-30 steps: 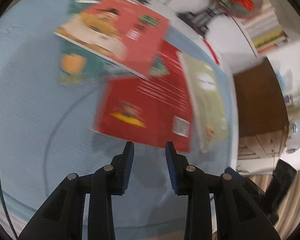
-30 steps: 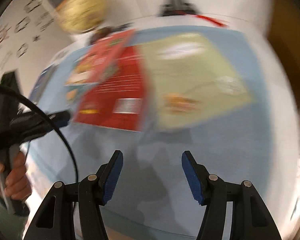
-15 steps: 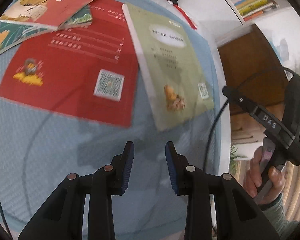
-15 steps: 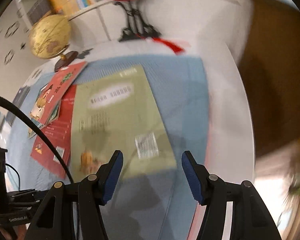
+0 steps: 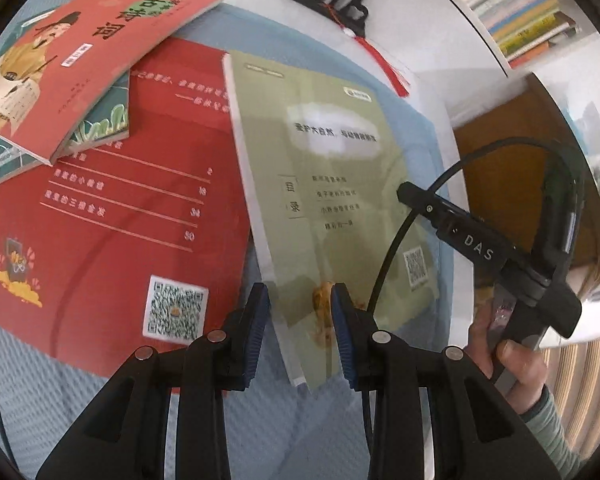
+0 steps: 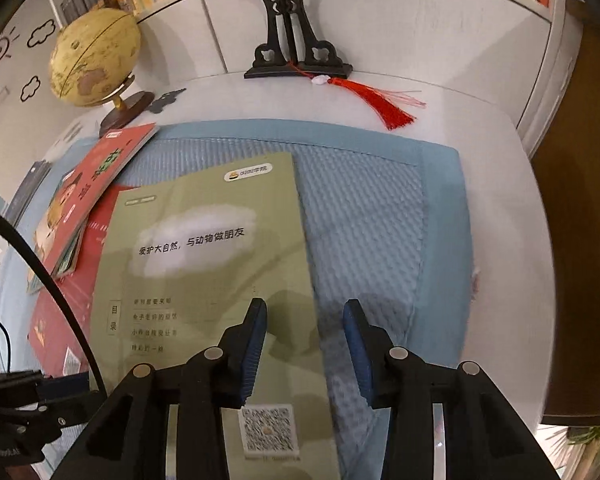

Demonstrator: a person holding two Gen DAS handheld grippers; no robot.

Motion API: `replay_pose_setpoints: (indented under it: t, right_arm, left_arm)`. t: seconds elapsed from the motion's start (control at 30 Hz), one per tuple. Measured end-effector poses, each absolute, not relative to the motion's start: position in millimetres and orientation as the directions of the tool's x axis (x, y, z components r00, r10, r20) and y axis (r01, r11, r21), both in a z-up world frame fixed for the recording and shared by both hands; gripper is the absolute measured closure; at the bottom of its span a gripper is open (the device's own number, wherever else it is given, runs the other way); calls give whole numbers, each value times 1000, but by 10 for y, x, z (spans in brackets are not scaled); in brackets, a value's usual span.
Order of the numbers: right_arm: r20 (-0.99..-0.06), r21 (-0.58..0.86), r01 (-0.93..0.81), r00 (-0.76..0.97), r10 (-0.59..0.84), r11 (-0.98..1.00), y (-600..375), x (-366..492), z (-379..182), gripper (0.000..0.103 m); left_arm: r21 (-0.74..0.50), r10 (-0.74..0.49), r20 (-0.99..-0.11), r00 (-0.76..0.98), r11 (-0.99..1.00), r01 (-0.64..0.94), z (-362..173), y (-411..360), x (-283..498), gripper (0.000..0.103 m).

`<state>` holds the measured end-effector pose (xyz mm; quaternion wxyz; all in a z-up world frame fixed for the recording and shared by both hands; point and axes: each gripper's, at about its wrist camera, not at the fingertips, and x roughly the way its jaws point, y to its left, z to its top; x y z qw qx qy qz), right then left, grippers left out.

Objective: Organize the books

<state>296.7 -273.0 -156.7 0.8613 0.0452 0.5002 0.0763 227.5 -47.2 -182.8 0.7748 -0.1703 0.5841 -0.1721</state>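
Green book (image 6: 204, 264) thin, floppy; we'd pinch right edge; right hand-held gripper (image 6: 305, 344) closing, straddling it; left hand-held gripper (image 5: 298, 330) spread, empty.

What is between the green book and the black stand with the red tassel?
Nothing stands between them. In the right wrist view, only the blue mat and then bare white tabletop lie between the green book and the black stand.

I count four books: one green book (image 5: 332, 184), two red (image 5: 112, 216) (image 5: 80, 52), one teal (image 5: 100, 128); also one globe (image 6: 94, 60) and one blue mat (image 6: 380, 220).
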Motion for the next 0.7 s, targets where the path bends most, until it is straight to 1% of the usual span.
replay_pose_setpoints:
  t: [0.1, 0.13, 0.2, 0.3, 0.47, 0.57, 0.7]
  right_arm:
    - [-853, 198, -89, 474, 216, 976, -2711, 2947, -1584, 62]
    - [-853, 200, -101, 471, 223, 975, -2677, 2898, -1588, 60]
    - [-854, 167, -113, 479, 201, 979, -2624, 2813, -1590, 59]
    - [-859, 193, -103, 463, 219, 976, -2648, 2690, -1598, 59]
    - [-881, 198, -126, 412, 233, 972, -2567, 2323, -1596, 58]
    - [-891, 179, -165, 392, 231, 970, -2496, 2042, -1605, 54]
    - [-888, 179, -139, 404, 220, 974, -2497, 1817, -1623, 53]
  left_arm:
    - [-460, -461, -847, 264, 885, 69, -1861, -497, 2276, 74]
    - [-460, -461, -846, 267, 885, 71, -1859, -489, 2265, 74]
    - [-462, -465, -845, 263, 883, 77, -1858, -480, 2235, 73]
    - [-462, -468, -849, 246, 883, 89, -1845, -451, 2162, 74]
    - [-450, -466, -862, 198, 884, 124, -1841, -393, 1861, 74]
    - [-453, -472, -864, 173, 880, 141, -1851, -358, 1634, 74]
    - [-459, -476, -860, 182, 879, 131, -1866, -336, 1463, 74]
